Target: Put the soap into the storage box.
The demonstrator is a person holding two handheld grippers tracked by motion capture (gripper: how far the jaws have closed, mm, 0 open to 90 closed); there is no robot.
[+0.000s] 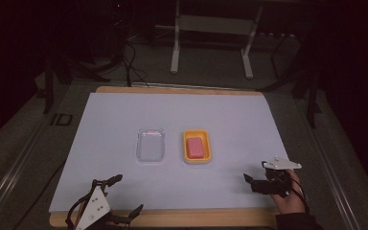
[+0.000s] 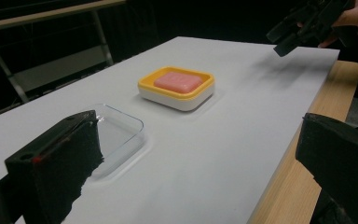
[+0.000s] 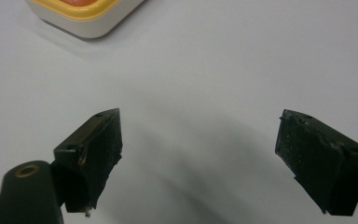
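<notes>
A pink soap bar (image 1: 195, 147) lies in a yellow and white dish (image 1: 185, 152) at the middle of the white board. Just left of it sits an empty clear plastic tray (image 1: 151, 145). My left gripper (image 1: 127, 194) stands open at the board's near left edge, jaws wide apart. In the left gripper view the gripper (image 2: 200, 154) faces the tray (image 2: 116, 128), the dish (image 2: 186, 100) and the soap (image 2: 178, 80). My right gripper (image 1: 250, 183) hovers open over the near right of the board. In the right gripper view the gripper (image 3: 200, 144) is above bare board, short of the dish corner (image 3: 84, 21).
The white board (image 1: 124, 115) lies on a wooden table (image 1: 196, 218) whose edge shows along the front. Metal stand legs (image 1: 175, 48) and cables (image 1: 129, 62) are on the dark floor beyond. The right gripper (image 2: 303, 23) with its hand shows far off in the left gripper view.
</notes>
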